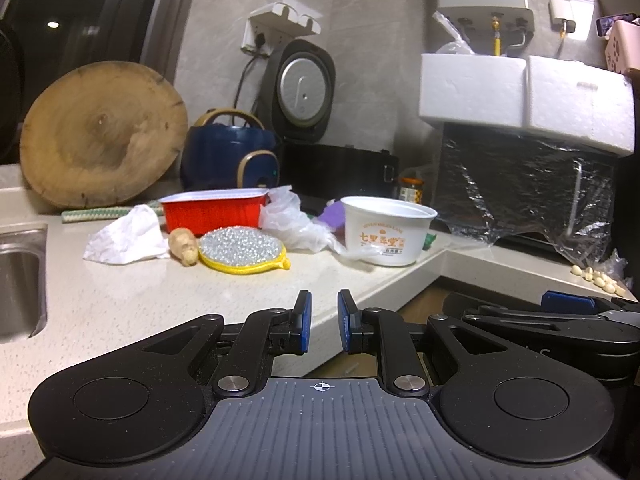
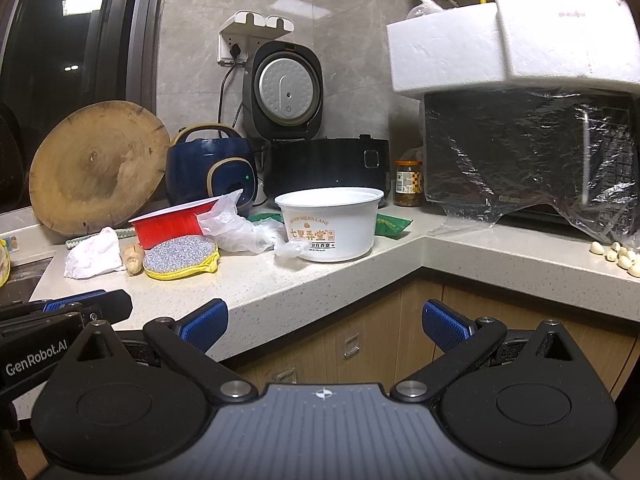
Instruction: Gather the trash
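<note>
Both grippers are hovering short of the white tub (image 2: 331, 224), empty: right gripper (image 2: 324, 326) is gaping wide, probably to span it; left gripper (image 1: 323, 322) is nearly closed, a narrow gap showing.

Both tools share one build: the left gripper (image 1: 323, 322) and right gripper (image 2: 325, 326) have black linkage arms, blue ribbed pads, silver pivot screws and round black discs flanking a grey ridged plate with a white crosshair mark (left gripper's body, in the right view, reads "GenRobot.AI").
</note>
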Action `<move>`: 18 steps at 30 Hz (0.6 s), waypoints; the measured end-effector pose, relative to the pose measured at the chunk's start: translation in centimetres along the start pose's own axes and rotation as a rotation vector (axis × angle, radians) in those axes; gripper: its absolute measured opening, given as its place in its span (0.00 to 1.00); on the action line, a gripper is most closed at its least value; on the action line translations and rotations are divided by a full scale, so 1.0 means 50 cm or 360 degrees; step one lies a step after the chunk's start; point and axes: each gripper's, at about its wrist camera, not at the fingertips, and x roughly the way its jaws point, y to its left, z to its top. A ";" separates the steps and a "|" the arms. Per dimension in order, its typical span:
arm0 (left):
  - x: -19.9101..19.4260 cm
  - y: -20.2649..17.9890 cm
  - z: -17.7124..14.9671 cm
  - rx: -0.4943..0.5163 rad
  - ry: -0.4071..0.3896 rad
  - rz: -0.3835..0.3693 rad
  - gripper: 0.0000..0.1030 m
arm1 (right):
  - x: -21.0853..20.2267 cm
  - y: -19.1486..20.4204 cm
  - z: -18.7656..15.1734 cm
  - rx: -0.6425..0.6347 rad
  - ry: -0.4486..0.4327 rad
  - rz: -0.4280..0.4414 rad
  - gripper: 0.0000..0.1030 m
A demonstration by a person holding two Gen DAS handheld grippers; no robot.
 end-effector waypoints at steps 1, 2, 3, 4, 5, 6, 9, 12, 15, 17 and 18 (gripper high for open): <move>0.000 0.000 0.000 -0.0001 0.0001 0.0000 0.18 | 0.000 0.000 0.000 0.0011 -0.0003 0.0004 1.00; 0.000 0.000 0.000 0.0000 0.0001 0.0000 0.18 | 0.000 0.000 0.000 0.0015 -0.0005 0.0006 1.00; 0.000 0.001 -0.001 -0.0001 0.0002 0.0000 0.18 | 0.000 -0.001 0.000 0.0012 -0.0007 0.0006 1.00; 0.000 0.001 -0.001 -0.0001 0.0002 -0.0001 0.18 | 0.000 -0.001 0.000 0.0011 -0.0007 0.0006 1.00; 0.000 0.001 -0.002 -0.0002 0.0002 -0.0001 0.18 | 0.000 -0.001 0.000 0.0008 -0.0008 0.0006 1.00; 0.000 0.001 -0.002 -0.0002 0.0002 -0.0001 0.18 | 0.000 0.000 0.000 0.0008 -0.0008 0.0005 1.00; 0.001 0.000 -0.002 0.0000 0.0003 0.0001 0.18 | -0.001 0.001 0.000 0.0005 -0.0011 0.0004 1.00; 0.001 -0.001 -0.003 0.0000 0.0005 0.0001 0.18 | -0.002 0.003 -0.001 0.0006 -0.0018 0.0004 1.00; 0.002 -0.002 -0.004 0.0050 0.0062 0.0056 0.18 | -0.003 0.004 -0.001 0.0005 -0.0022 0.0003 1.00; 0.003 -0.003 -0.004 0.0050 0.0067 0.0058 0.18 | -0.002 0.002 -0.001 0.0038 -0.0020 0.0009 1.00; 0.005 -0.004 -0.004 0.0051 0.0069 0.0058 0.18 | -0.002 0.002 -0.001 0.0043 -0.0020 0.0009 1.00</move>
